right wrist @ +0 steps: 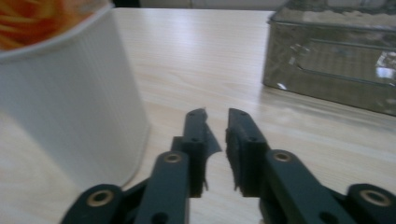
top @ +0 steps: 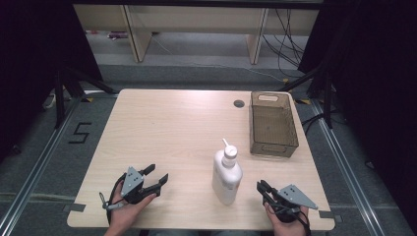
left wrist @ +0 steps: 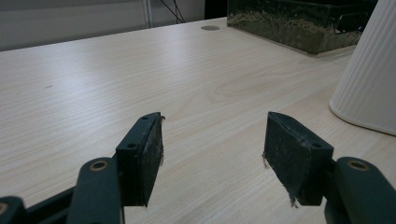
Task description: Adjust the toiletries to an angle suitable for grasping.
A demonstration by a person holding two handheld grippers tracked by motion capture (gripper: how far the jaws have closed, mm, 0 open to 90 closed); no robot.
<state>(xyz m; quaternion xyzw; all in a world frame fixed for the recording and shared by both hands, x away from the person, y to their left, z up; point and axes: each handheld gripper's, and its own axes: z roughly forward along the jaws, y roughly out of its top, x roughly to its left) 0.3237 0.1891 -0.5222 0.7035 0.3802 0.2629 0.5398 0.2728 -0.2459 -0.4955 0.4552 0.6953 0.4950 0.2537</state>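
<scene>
A white pump bottle (top: 226,174) stands upright on the light wooden table (top: 167,128), near the front edge. My left gripper (top: 158,173) rests low at the front left, to the bottle's left, and its jaws stand wide open over bare wood. In the left gripper view the gripper (left wrist: 215,121) has the ribbed bottle (left wrist: 369,70) off to its right. My right gripper (top: 260,186) sits at the front right, just right of the bottle. In the right gripper view its jaws (right wrist: 217,112) are drawn together to a narrow slit with nothing between them, the bottle (right wrist: 70,93) close on the left.
A brown see-through basket (top: 273,148) stands at the table's back right, seen also in the left gripper view (left wrist: 299,23) and the right gripper view (right wrist: 336,70). A round cable hole (top: 239,103) lies beside it. Dark curtains and stand legs flank the table.
</scene>
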